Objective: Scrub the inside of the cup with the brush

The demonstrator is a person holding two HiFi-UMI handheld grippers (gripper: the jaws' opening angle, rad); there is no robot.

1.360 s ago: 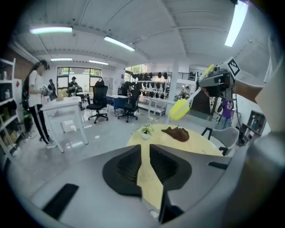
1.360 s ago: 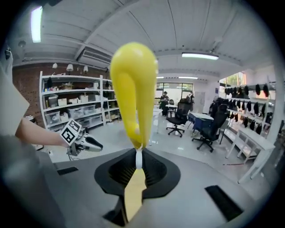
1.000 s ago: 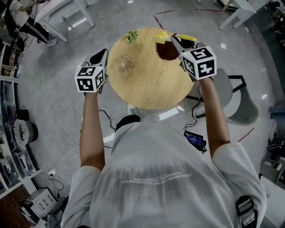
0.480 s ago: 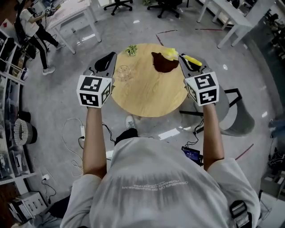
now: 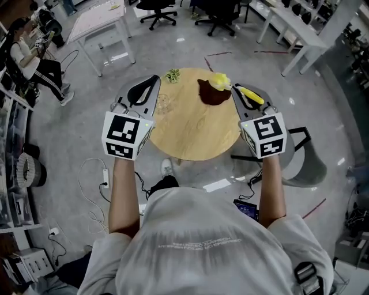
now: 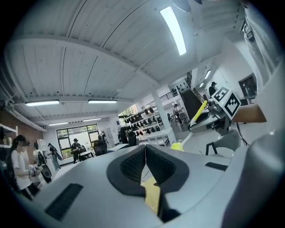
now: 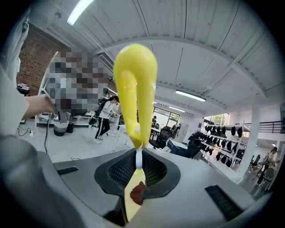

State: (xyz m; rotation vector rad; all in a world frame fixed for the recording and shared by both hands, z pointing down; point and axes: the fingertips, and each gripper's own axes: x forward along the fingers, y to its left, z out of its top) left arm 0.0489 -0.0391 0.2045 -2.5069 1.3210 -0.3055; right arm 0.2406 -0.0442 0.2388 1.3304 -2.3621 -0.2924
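Spreading widest is one grey floor (image 5: 69,150), marked with a few red lines and strewn with loose cables, in an open workroom with white desks at the upper left (image 5: 101,26) and upper right (image 5: 300,23), two black wheeled chairs (image 5: 222,8) at the far edge, and a person (image 5: 34,57) seated at the left. At the middle stands one round table (image 5: 196,135) with a pale wood top, and one grey chair (image 5: 308,158) sits just beside it on the right. Two grippers are held over the near edges of the table, each bearing one cube with square markers. The left gripper (image 5: 154,80) has its jaws pressed together with nothing between them (image 6: 145,153). The right gripper (image 5: 237,92) has its jaws clamped on the thin neck of one yellow brush (image 7: 136,89), whose fluffy head (image 5: 219,82) hangs over one dark brown thing (image 5: 210,97) that I cannot identify. One clear cup (image 5: 163,103) stands upright on the left part of the table, close to the left gripper and well apart from the brush. One small green plant (image 5: 172,75) sits at the far rim.
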